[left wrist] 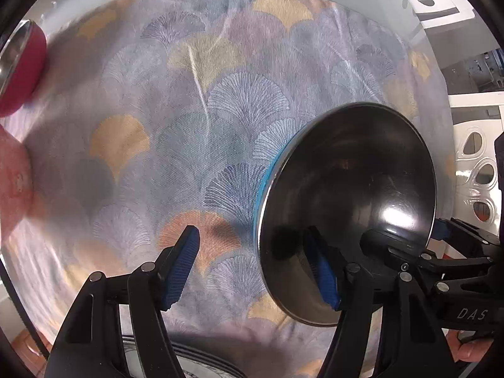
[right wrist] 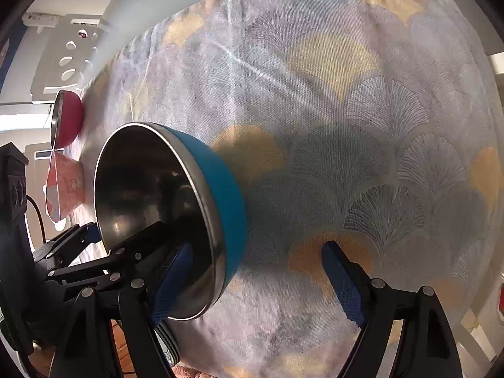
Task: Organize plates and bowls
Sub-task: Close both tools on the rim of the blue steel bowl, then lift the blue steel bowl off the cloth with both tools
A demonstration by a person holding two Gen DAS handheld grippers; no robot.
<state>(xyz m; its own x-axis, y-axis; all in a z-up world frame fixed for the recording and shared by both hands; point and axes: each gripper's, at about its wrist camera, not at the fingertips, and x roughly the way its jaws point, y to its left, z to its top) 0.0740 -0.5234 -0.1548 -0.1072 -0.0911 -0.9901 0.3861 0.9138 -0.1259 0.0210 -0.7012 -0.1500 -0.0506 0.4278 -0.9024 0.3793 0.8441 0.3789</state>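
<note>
Black fingers with blue ribbed pads fill the bottom of the left wrist view: the left gripper (left wrist: 252, 230) points down at the table and its jaws stand apart, gripping nothing. One pad (left wrist: 184, 267) hangs over the tablecloth (left wrist: 195, 119), which is grey-lilac with fan-shaped leaves in grey and gold; the other pad sits in front of the steel inside of the blue bowl (left wrist: 346, 189), so the bowl's near wall lies between the two, and whether the inner pad touches the metal cannot be told. This bowl, blue outside and steel inside, is at the lower right on the cloth. From the right edge the right gripper (left wrist: 403, 233) reaches in, one finger over the bowl's inside and one blue pad just outside the rim, with a person's fingertips (left wrist: 466, 349) below it. A red bowl (left wrist: 25, 72) and a pink bowl (left wrist: 12, 182) lie at the left edge, well apart from the blue one, and a white chair (left wrist: 478, 173) with oval holes stands beyond the table. In the right wrist view the right gripper's jaws are also wide apart and clamp nothing: its left pad (right wrist: 173, 283) is inside the blue bowl, its right pad (right wrist: 343, 283) hangs over bare cloth clear of the blue wall. Here the left gripper comes in from the lower left and straddles the opposite rim, while the red and pink bowls sit behind it near the table's edge
</note>
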